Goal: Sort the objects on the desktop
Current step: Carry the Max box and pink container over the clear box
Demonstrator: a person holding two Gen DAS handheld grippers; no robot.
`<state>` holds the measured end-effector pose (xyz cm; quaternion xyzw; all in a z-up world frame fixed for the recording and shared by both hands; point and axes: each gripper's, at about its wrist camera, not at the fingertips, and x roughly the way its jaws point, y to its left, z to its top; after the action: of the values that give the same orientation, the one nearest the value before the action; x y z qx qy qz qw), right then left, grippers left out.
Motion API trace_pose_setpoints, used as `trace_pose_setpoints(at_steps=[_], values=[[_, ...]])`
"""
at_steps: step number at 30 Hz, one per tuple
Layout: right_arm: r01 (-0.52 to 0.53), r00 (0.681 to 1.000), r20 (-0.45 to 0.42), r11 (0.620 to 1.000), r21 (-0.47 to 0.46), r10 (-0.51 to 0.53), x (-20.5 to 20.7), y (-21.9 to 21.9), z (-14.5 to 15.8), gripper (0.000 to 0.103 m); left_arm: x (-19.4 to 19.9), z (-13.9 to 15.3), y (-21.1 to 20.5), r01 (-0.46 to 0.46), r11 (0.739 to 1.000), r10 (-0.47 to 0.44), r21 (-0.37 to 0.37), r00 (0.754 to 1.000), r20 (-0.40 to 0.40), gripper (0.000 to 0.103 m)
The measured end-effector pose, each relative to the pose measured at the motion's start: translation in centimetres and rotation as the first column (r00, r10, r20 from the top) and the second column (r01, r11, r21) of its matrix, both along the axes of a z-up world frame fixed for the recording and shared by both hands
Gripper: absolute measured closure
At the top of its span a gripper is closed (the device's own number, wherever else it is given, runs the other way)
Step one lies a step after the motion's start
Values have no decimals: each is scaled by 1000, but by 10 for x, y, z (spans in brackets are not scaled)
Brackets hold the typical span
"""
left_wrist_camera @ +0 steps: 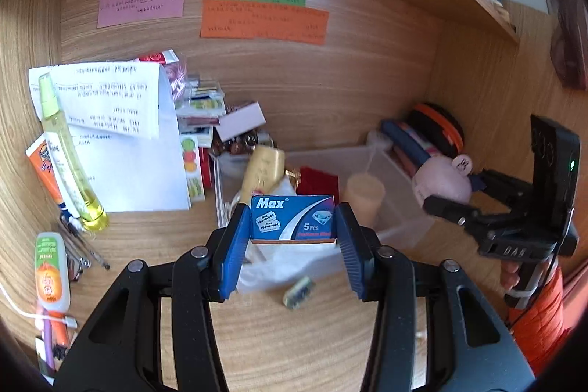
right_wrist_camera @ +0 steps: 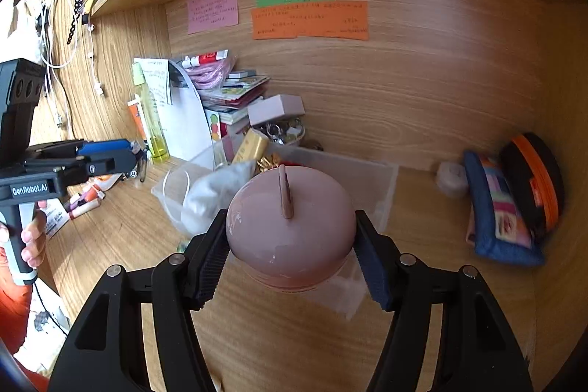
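My left gripper (left_wrist_camera: pixel 293 221) is shut on a blue "Max" razor blade box (left_wrist_camera: pixel 293 217) and holds it above the near edge of a clear plastic bin (left_wrist_camera: pixel 400 179). My right gripper (right_wrist_camera: pixel 290 237) is shut on a round pink toy (right_wrist_camera: pixel 290 226) with a small stem, held in front of the same bin (right_wrist_camera: pixel 386 179). The pink toy also shows in the left wrist view (left_wrist_camera: pixel 443 179), at the bin's right side. The bin holds a gold bar-shaped item (left_wrist_camera: pixel 262 169), a red cloth (left_wrist_camera: pixel 318 180) and a white bag (right_wrist_camera: pixel 213 193).
A paper sheet (left_wrist_camera: pixel 121 149), a yellow spray bottle (left_wrist_camera: pixel 70 153), tubes and pens lie at the left. A stack of cards and boxes (left_wrist_camera: pixel 205 105) stands behind the bin. Pouches (right_wrist_camera: pixel 503 204) lean in the right corner. A small eraser-like piece (left_wrist_camera: pixel 298 292) lies on the desk.
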<state>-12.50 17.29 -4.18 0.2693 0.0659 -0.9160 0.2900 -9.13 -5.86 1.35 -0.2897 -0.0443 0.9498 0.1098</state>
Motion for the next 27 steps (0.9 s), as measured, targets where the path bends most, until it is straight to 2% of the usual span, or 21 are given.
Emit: trace_pose_setpoints(at_steps=[8,17,27], values=[[-84,996,10,996,41,84,-32,-40,-1,42,-37,-4,-4,-1,1000,1,-1,1000,16,56],[-143,989,67,980,137,135,-72,-80,-18,42,-83,-35,-10,0,1000,-2,27,996,88,56],[-149,985,111,975,163,132,-90,-82,-39,42,-106,-55,-6,19,999,-23,29,990,142,56]])
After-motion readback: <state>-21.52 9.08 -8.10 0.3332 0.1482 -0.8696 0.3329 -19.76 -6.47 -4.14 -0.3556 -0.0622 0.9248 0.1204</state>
